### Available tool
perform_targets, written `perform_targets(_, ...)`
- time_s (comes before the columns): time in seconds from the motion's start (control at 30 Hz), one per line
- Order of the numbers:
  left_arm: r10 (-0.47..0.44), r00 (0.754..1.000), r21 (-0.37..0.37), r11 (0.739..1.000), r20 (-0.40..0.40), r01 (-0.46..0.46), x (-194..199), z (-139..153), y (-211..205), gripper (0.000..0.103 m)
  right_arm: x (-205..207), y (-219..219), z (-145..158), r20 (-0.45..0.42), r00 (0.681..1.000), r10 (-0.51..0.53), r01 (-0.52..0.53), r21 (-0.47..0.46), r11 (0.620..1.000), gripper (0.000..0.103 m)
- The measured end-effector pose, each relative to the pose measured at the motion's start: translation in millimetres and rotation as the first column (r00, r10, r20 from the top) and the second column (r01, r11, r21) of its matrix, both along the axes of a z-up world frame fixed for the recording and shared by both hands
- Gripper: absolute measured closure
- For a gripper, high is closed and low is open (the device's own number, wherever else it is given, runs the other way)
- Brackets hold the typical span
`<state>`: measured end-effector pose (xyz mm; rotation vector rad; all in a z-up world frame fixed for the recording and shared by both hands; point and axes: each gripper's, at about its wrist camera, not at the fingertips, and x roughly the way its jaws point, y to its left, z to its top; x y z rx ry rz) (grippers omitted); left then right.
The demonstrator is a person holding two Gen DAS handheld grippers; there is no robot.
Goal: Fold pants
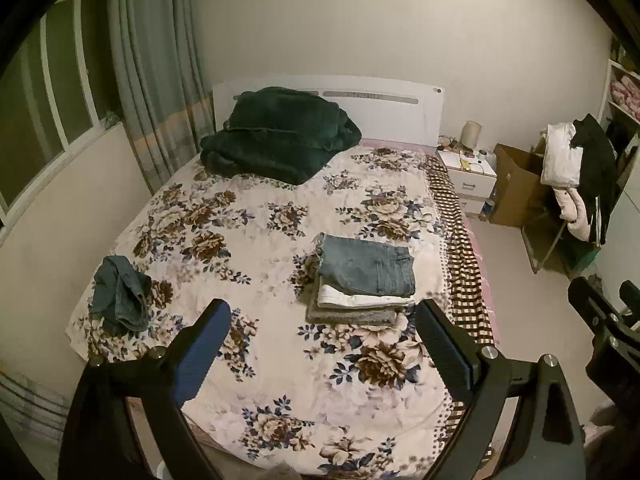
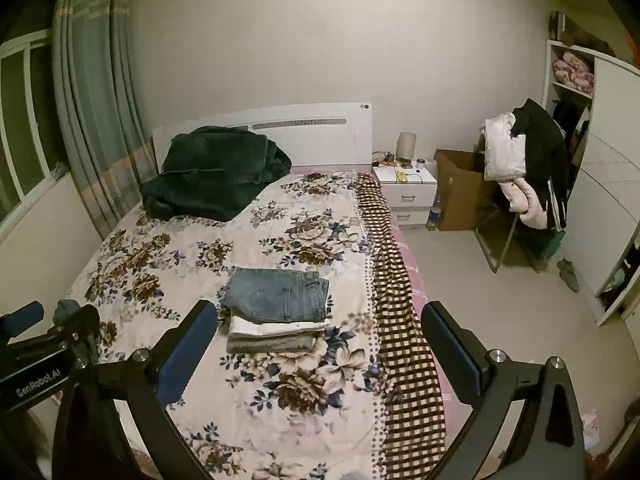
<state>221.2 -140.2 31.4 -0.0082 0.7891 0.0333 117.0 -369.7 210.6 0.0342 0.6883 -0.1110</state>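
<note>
A crumpled pair of blue jeans lies at the left edge of the floral bedspread. A stack of folded pants sits right of the middle of the bed, blue jeans on top, then white, then grey; it also shows in the right wrist view. My left gripper is open and empty, held above the foot of the bed. My right gripper is open and empty, above the bed's right side. The crumpled jeans are mostly hidden behind the left gripper in the right wrist view.
A dark green blanket is heaped by the white headboard. A checked cloth runs along the bed's right edge. A nightstand, a cardboard box and a chair draped with clothes stand to the right.
</note>
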Motion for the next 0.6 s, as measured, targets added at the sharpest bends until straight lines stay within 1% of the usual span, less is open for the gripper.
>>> perform_targets(0.07, -0.005, 1.0, 0.002, 1.0, -0.001, 0.005, -2.0, 0.6, 0.7, 0.001, -2.5, 1.2, 0.8, 0.006, 1.0, 0.0, 0.0, -0.006, 1.0, 0.0)
perform_targets(0.23, -0.005, 1.0, 0.001, 1.0, -0.024, 0.005, -2.6, -3.1, 2.3, 0.0, -2.5, 4.6, 1.4, 0.0, 1.0, -0.005, 0.005, -0.001, 1.0, 0.0)
perform_targets(0.43, 0.002, 0.997, 0.012, 1.0, -0.072, -0.001, -3.6, -13.0, 4.4, 0.0, 0.3, 6.9, -7.9, -0.049, 0.999, 0.002, -0.002, -0.003, 1.0, 0.0)
perform_targets(0.6, -0.001, 0.996, 0.013, 1.0, -0.089, 0.002, -4.3, -16.9, 3.8, 0.0, 4.7, 5.3, -16.4, -0.07, 0.997, 0.015, -0.014, 0.007, 1.0, 0.0)
